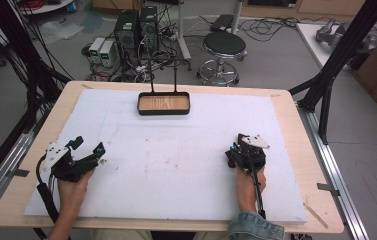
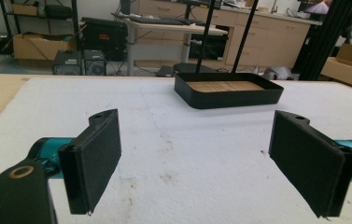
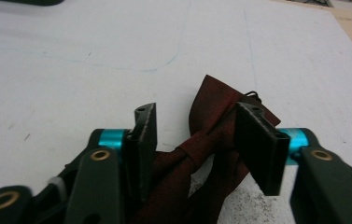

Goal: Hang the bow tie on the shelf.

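A dark red bow tie (image 3: pixel 211 121) lies on the white board between the jaws of my right gripper (image 3: pixel 194 135). Both pads touch its fabric: one wing runs against the right pad, and the knot and the other wing sit against the left pad. In the high view that right gripper (image 1: pixel 242 145) rests at the board's right side, held by a hand in a denim sleeve. My left gripper (image 2: pixel 194 154) stands open over bare board with nothing between its pads, and it is at the left in the high view (image 1: pixel 96 152).
A black tray (image 1: pixel 163 113) with a wooden bottom sits at the far middle of the white board (image 1: pixel 176 165); its wall (image 2: pixel 229 99) lies ahead of the left gripper. Black frame posts (image 1: pixel 336 55), a stool (image 1: pixel 224 45) and computers stand beyond the table.
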`<control>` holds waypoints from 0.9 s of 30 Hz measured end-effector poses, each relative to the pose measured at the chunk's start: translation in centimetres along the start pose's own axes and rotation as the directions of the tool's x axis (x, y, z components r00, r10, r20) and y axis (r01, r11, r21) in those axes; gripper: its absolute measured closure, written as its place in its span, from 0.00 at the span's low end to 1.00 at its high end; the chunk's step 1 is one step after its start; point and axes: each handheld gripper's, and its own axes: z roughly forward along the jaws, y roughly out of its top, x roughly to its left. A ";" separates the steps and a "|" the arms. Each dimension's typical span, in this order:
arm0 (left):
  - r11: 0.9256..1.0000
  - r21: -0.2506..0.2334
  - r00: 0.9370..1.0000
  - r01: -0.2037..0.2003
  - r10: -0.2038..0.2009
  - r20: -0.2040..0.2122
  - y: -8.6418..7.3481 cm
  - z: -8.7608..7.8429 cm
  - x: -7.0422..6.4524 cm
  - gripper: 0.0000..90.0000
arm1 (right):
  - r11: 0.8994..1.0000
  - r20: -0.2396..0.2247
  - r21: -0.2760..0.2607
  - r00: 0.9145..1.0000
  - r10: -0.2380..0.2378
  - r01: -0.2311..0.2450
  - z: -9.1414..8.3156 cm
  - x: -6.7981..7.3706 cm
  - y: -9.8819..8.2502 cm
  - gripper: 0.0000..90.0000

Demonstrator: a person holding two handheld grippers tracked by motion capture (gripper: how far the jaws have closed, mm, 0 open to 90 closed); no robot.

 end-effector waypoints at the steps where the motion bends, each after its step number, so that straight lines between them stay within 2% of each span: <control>1: 1.000 0.000 1.000 0.001 -0.001 0.000 0.0 0.0 0.0 0.19 | 1.000 -0.002 0.002 1.000 0.002 -0.002 0.0 0.0 0.0 0.63; 12: 1.000 0.001 1.000 0.004 -0.004 0.001 0.0 0.0 0.0 0.19 | 0.998 -0.008 0.045 0.999 0.040 -0.040 0.4 -0.4 0.1 0.82; 17: 1.000 0.001 1.000 0.006 -0.006 0.001 0.0 0.0 0.1 0.19 | 0.998 -0.020 0.043 0.998 0.055 -0.054 0.4 -0.6 0.1 0.85; 23: 1.000 0.001 1.000 0.005 -0.005 0.000 0.0 0.0 0.1 0.19 | 0.998 -0.061 -0.013 0.996 0.067 -0.068 -0.3 -0.8 0.3 0.87; 24: 1.000 0.002 1.000 0.005 -0.005 0.000 0.0 0.0 0.1 0.19 | 0.996 -0.074 -0.064 0.996 0.050 -0.055 -0.8 -0.6 0.6 0.87; 25: 1.000 0.001 1.000 0.005 -0.005 0.000 0.0 0.0 0.1 0.19 | 0.996 -0.074 -0.064 0.996 0.050 -0.055 -0.8 -0.6 0.6 0.87; 26: 1.000 0.001 1.000 0.006 -0.006 0.000 0.0 0.0 0.1 0.19 | 0.994 -0.104 -0.099 0.994 0.038 -0.049 -1.2 -0.5 1.1 0.87; 27: 1.000 0.001 1.000 0.004 -0.004 0.001 0.0 0.0 0.1 0.19 | 0.994 -0.104 -0.099 0.994 0.038 -0.049 -1.2 -0.5 1.1 0.87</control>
